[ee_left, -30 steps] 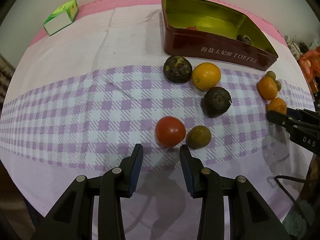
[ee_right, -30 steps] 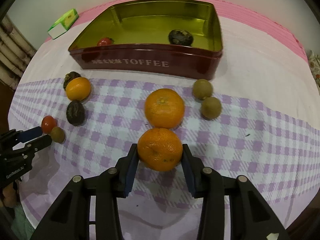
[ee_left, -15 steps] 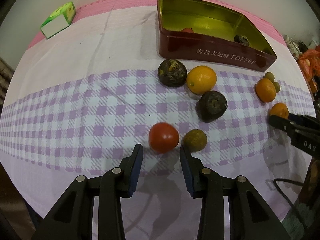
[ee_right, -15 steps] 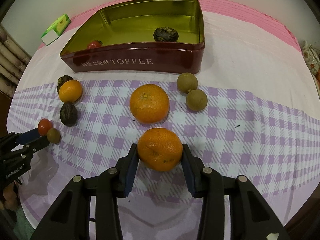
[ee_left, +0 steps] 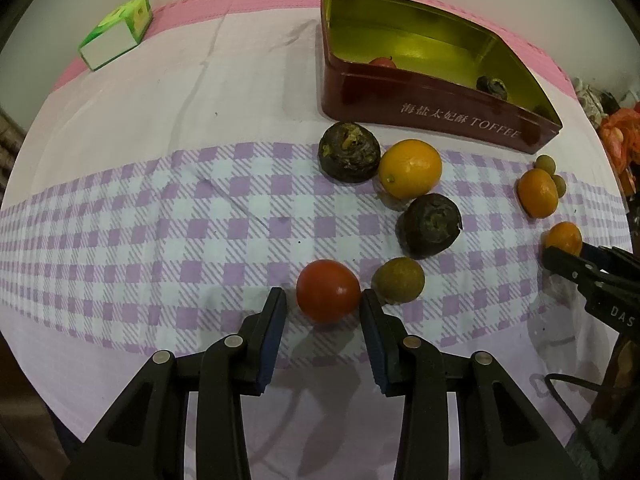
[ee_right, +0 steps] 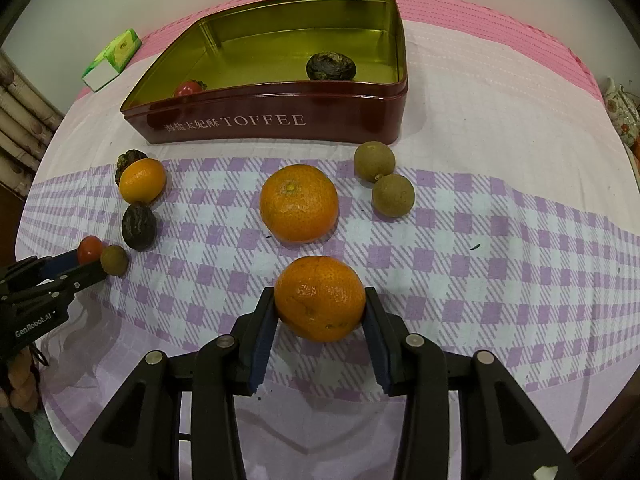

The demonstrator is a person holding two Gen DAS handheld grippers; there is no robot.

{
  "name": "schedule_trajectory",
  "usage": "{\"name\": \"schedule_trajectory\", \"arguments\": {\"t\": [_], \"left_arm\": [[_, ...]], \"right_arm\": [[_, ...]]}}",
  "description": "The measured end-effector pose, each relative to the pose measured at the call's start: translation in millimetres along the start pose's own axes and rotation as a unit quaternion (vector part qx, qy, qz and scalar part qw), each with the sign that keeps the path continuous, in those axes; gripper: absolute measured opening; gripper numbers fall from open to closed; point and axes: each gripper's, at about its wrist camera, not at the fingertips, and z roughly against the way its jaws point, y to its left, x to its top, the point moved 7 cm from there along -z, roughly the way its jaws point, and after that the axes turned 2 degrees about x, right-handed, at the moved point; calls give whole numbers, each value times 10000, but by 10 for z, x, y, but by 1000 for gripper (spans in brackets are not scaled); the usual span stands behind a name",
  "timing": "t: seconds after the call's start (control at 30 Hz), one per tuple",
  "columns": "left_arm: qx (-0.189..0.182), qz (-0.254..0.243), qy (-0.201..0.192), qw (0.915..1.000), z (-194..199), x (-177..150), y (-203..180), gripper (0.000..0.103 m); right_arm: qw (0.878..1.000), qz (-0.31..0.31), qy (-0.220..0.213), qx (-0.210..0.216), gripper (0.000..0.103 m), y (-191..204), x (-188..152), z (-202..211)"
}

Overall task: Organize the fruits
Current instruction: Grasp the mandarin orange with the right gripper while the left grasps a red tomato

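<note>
In front of the tin [ee_right: 276, 120], the right gripper [ee_right: 320, 312] pinches an orange [ee_right: 320, 298]; lift it straight. The left gripper [ee_left: 323, 304], fingers spread around a tomato [ee_left: 328, 290], should close gently.

A cloth [ee_left: 168, 184] drapes the worktop: plain white near the back, a band of purple-and-white check across the middle, a pink stripe [ee_right: 500, 12] running along the far edge. Up in the far left corner sits a small green-and-white carton [ee_left: 114, 34], lying on its side, half on the pink stripe, half on the white. At the right edge, a patterned ceramic piece [ee_right: 620, 108] peeks in, mostly cut off.
</note>
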Motion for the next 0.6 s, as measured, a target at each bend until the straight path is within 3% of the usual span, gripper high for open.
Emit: {"name": "schedule_trajectory", "arguments": {"t": [0.6], "left_arm": [[-68, -32, -53, 10000, -15, 24, -12, 34]], "right_arm": [[10000, -3, 7, -6, 39, -2, 2, -5]]}}
